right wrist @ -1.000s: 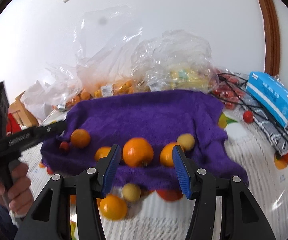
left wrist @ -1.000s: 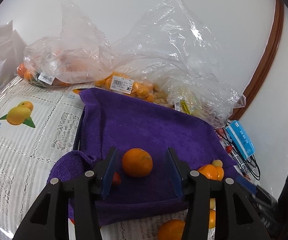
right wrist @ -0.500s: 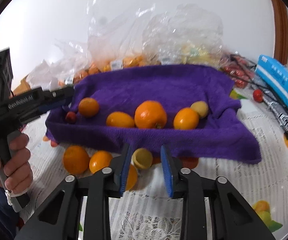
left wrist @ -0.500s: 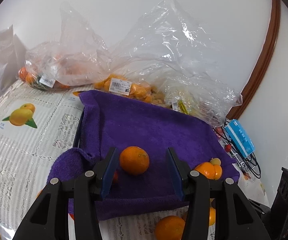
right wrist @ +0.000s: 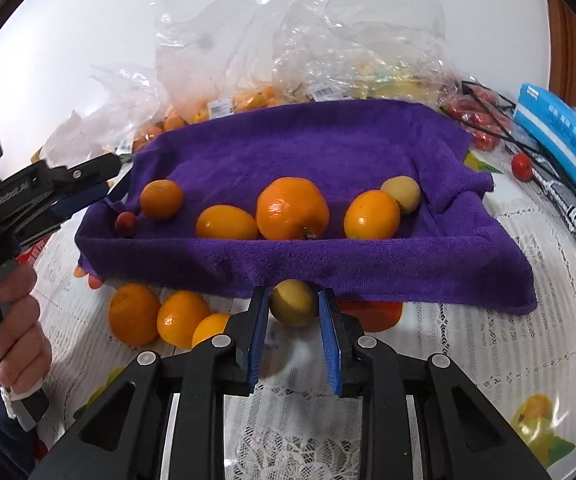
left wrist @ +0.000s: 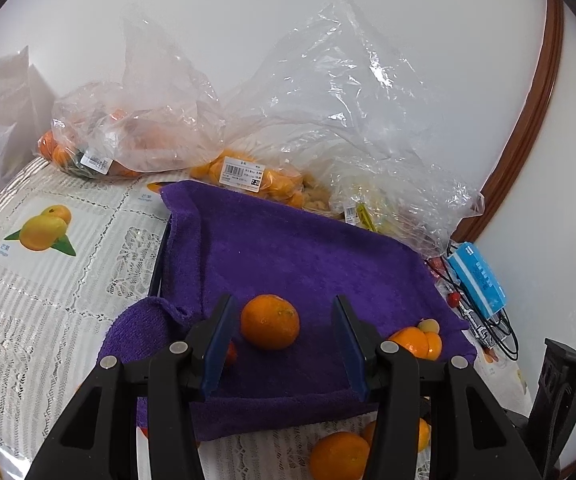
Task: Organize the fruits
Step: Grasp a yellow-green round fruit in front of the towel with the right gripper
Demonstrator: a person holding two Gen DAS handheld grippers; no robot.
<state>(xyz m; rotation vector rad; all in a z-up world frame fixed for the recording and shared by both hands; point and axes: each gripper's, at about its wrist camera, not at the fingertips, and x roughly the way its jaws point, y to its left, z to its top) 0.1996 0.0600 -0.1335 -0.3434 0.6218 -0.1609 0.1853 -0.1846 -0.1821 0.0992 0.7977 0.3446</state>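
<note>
Fruit lies in two lots: five pieces and a small red one sit in the purple towel (right wrist: pixel 319 148) tray, while three oranges (right wrist: pixel 168 318) rest on the worktop (right wrist: pixel 467 344) just in front of it. The right tool (right wrist: pixel 293 330) has its blue pads tight against a yellowish fruit (right wrist: pixel 292 302) at the towel's near edge. The left tool (left wrist: pixel 282 350) hangs over the tray, jaws spread wide, an orange (left wrist: pixel 270 322) lying between them untouched. Plastic bags (left wrist: pixel 327 120) of fruit stand behind the tray.
</note>
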